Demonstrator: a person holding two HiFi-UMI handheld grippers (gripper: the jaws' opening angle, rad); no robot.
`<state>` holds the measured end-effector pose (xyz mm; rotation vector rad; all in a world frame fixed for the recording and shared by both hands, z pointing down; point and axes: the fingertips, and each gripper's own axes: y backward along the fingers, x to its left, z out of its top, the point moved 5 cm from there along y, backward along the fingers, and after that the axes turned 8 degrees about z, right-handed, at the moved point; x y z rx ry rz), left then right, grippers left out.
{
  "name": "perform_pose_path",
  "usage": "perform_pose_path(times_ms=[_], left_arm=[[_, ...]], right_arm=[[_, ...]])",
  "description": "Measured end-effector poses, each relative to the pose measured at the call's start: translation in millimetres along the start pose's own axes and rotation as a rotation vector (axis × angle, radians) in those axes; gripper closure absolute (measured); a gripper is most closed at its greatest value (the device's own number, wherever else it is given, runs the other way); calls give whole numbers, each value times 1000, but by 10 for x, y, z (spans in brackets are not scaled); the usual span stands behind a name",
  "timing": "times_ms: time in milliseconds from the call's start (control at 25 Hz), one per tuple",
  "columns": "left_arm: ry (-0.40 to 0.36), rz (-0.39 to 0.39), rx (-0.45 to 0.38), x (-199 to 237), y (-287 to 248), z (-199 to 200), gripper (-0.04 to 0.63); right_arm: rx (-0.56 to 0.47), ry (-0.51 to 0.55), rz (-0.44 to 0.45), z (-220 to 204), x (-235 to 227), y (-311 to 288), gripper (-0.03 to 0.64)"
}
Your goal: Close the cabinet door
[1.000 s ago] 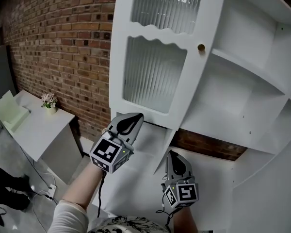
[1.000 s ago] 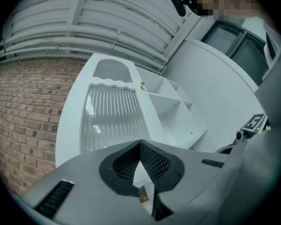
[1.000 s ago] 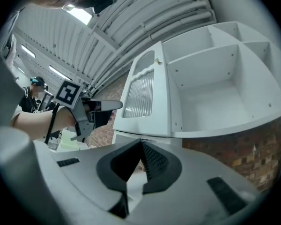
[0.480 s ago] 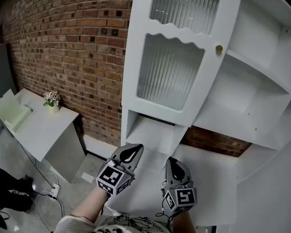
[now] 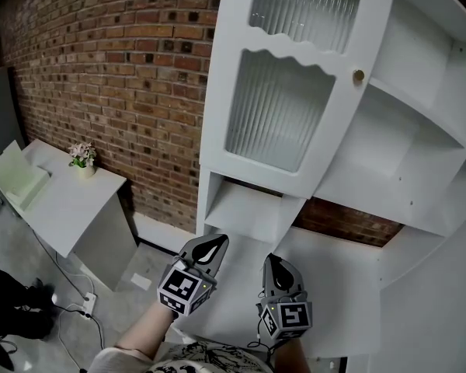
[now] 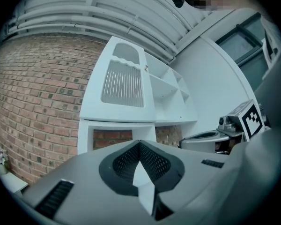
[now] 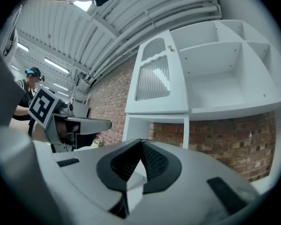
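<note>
Two tongs point(image 5: 216, 242) point(image 5: 272, 259), one cabinet door point(image 5: 283, 107), one potted plant point(image 5: 81, 156)

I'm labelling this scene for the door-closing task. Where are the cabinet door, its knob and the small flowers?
Door point(image 5: 276, 115), head view, middle of its lower ribbed glass pane.
Knob point(image 5: 358, 75), head view, its round face.
Flowers point(image 5: 81, 154), head view, the blossoms.

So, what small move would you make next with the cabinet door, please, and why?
Probably just draw both grippers back: the cabinet door looks fully shut in both gripper views, and the left gripper and right gripper hang below it, shut and empty.
</note>
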<state>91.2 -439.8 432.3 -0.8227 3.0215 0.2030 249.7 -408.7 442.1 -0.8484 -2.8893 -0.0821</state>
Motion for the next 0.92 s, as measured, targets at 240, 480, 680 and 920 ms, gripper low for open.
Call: perform_pose_path(times_ms=[240,480,680,920], left_arm=[[10,-8,20,-10,-21,-61,583],[52,-8,20,-17,-48,-69,584],[34,8,71,-19,-86,-114,584],[43,9,88,-48,-94,-137,584]], right_arm=[[25,-2,-3,-53,0,-15,611],[24,-3,-4,-44,-41,-13,611],[14,-11,2,-31,-79,-15,612],[23,-22,13,-61,-82,-2,611]])
